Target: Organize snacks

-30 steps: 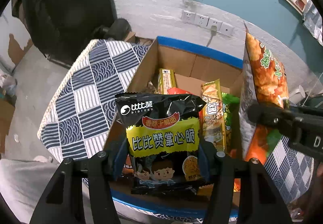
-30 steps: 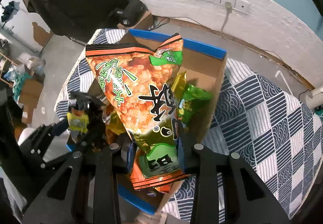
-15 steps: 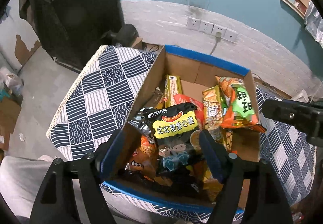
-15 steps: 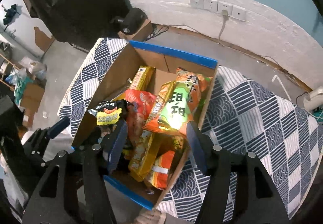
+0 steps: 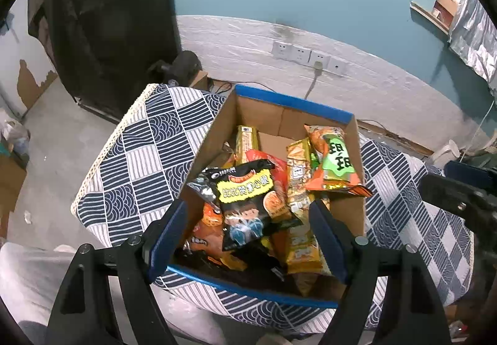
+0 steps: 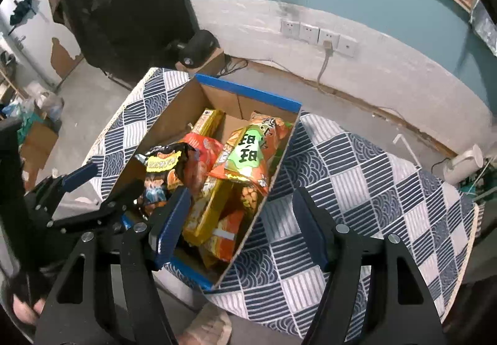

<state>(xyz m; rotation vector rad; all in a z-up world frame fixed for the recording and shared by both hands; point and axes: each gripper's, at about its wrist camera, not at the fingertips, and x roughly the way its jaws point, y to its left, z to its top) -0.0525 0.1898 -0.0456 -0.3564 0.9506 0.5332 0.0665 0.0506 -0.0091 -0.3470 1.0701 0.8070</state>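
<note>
**Both grippers empty above a full snack box**

The left gripper (image 5: 248,234) hangs with jaws spread wide, holding nothing, over the near end of the box (image 5: 292,102). The right gripper (image 6: 240,227) is likewise wide and empty, over the box's near right edge. Inside the box, a black bag (image 5: 245,205) lies on top at the near left, an orange-green bag (image 5: 334,161) leans against the right wall, and yellow packs (image 5: 298,177) fill the middle. The box sits on a checked cloth (image 6: 357,189).
</note>
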